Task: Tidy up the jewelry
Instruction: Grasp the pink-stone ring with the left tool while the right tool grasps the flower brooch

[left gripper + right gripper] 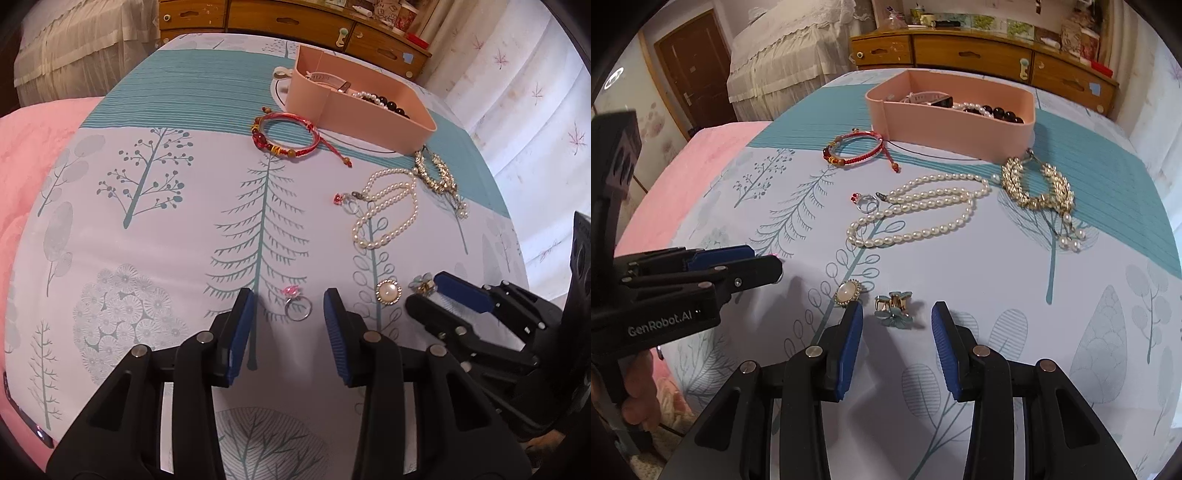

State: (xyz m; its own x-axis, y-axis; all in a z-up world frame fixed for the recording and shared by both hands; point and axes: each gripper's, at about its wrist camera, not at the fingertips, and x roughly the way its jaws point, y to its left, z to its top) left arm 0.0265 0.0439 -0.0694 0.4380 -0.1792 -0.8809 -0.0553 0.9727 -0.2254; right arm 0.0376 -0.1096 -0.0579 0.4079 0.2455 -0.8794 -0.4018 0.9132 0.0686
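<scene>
On the tree-printed bedspread (147, 229), both pairs of tongs stood apart and held nothing. The left tongs (289, 314) hovered low with a pink-stoned ring (297, 304) lying between the blue pads, apparently untouched. The right tongs (897, 325) bracketed a small teal flower clip (894, 308) in the same way, with a pearl brooch (848, 292) just beside the left-hand pad.

Farther off lay a pearl necklace (916, 210), a second ring (866, 202) touching its clasp end, a gold leaf necklace (1038, 188) and a red cord bracelet (855, 149). The pink box (960, 125) sat well beyond them, already holding dark beads, pearls and a watch.

Several things could have gone wrong from there. The soft bedding would give under pressure, so closing low might have pinched cloth with the ring, or tipped the thin band flat and let it slip out. On the right, the pad nearest the brooch might have nudged or caught it along with the clip. Both pieces were small, and a weak grip could have dropped them during the long carry to the box.
</scene>
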